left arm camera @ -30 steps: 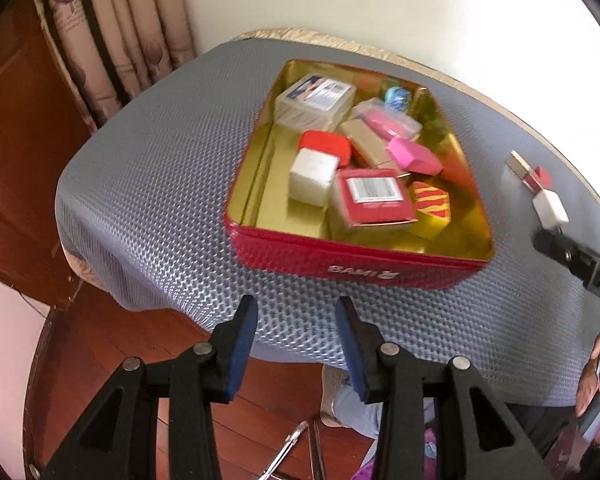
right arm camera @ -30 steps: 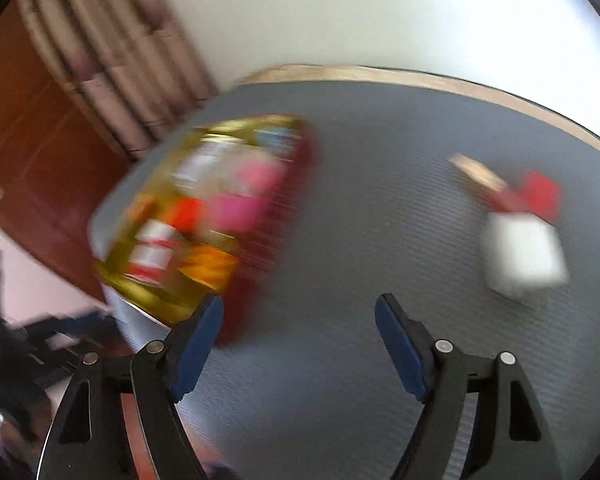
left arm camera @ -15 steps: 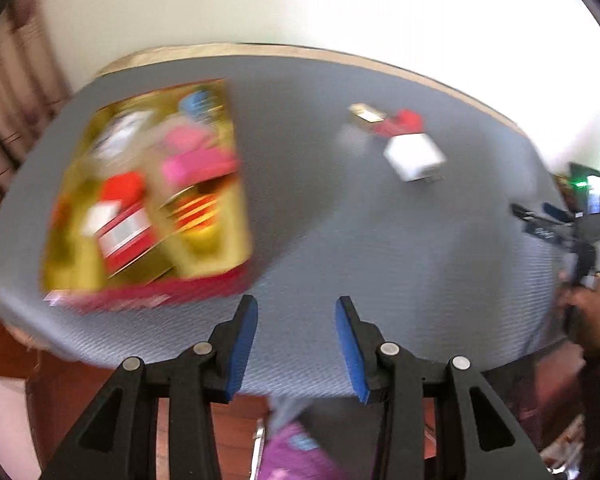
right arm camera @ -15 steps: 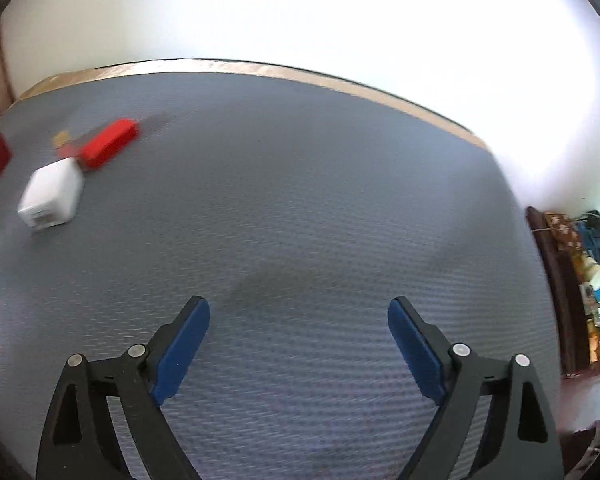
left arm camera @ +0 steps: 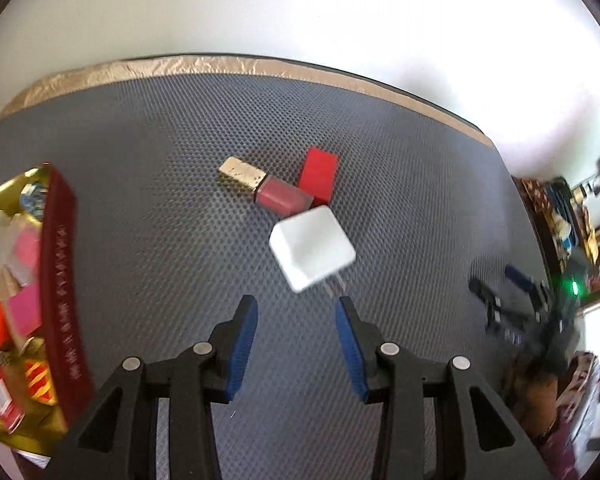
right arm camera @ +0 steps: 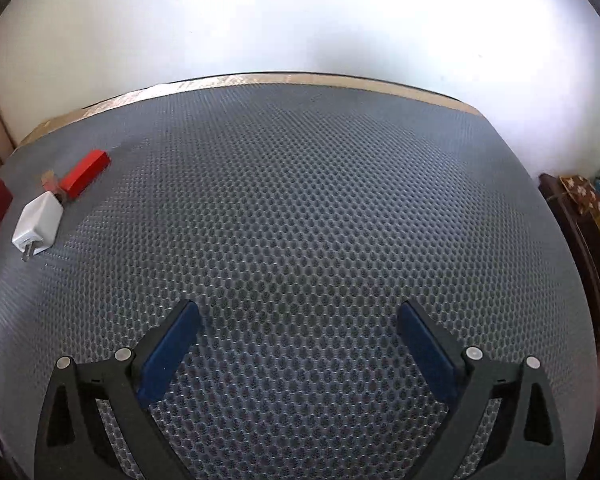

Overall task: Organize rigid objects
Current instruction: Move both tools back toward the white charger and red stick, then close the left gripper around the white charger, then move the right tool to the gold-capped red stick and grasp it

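A white plug charger [left arm camera: 312,253] lies on the grey mesh mat, just beyond my left gripper [left arm camera: 296,306], which is open with nothing between its blue pads. Behind the charger lie a gold-capped pink bottle [left arm camera: 266,186] and a red block [left arm camera: 319,175]. The red tin [left arm camera: 62,280] with a gold inside, filled with several small boxes, sits at the left edge. In the right wrist view the charger [right arm camera: 38,222] and red block [right arm camera: 86,172] lie far left. My right gripper [right arm camera: 298,312] hovers over bare mat, its jaws opening wide with nothing between them.
The grey mat [right arm camera: 300,208] covers the table up to a tan edge strip [left arm camera: 220,66] by the white wall. A dark wooden shelf [right arm camera: 580,216] with cloth items stands to the right. The right gripper and a hand [left arm camera: 528,320] show blurred at the right of the left wrist view.
The left gripper swung right from the tin to face the charger, bottle and red block. The right gripper swept right over bare mat and its jaws spread wider.
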A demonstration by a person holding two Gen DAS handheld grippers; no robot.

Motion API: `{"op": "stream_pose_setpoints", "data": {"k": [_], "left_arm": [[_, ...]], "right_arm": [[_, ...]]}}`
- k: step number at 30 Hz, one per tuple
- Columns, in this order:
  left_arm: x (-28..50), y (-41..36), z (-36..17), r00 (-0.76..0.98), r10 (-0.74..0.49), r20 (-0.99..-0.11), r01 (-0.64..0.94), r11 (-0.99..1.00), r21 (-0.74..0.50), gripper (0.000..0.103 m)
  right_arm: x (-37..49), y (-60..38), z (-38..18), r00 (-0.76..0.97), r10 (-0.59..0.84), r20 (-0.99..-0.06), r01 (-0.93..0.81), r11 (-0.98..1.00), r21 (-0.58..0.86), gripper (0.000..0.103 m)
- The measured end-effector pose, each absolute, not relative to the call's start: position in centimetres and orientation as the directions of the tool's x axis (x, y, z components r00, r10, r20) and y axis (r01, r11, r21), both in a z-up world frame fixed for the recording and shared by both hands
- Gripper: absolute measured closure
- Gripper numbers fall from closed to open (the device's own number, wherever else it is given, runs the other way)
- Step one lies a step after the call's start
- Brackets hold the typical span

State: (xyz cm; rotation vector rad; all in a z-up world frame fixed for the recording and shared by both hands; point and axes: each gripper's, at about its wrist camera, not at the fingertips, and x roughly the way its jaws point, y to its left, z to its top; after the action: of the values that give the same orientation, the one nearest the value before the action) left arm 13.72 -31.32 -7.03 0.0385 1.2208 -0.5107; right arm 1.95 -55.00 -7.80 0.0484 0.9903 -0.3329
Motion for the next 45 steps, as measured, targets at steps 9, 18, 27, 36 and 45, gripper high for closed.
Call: {"op": "stream_pose_setpoints", "data": {"k": [9,18,27,36,45], "left_arm": [[17.2,-34.7,-9.2,0.204,-0.340,-0.918,0.373,0.894,-0.248,0.058],[18.4,-35.1,-9.6,0.220,-0.341,-0.914,0.331,0.907,-0.259,0.051],[18.7,-37.1,-11.6,0.233,-0.258,-0.938,0.379,0.912,-0.156,0.049],[17.1,-35.9,-12.0,0.271,-0.289,-0.918,0.373,0.911,-0.177,0.050],[14.2,-30.6,-11.6,0.254,-0.339,-0.906,0.313,0.915,-0.255,0.050]], "right_arm": [[1.5,-56.1,-7.2,0.528,-0.204,-0.824,0.269,0.961,-0.066,0.004],[2.0,-55.9,-7.2,0.532,-0.177,-0.828,0.242,0.969,-0.052,0.004],[1.1,-55.7,-7.2,0.535,-0.167,-0.828,0.235,0.971,-0.043,0.004],[1.4,-56.7,-7.0,0.528,-0.164,-0.833,0.236,0.971,-0.041,0.004],[1.7,-56.5,-7.5,0.517,-0.167,-0.840,0.239,0.970,-0.046,0.003]]}}
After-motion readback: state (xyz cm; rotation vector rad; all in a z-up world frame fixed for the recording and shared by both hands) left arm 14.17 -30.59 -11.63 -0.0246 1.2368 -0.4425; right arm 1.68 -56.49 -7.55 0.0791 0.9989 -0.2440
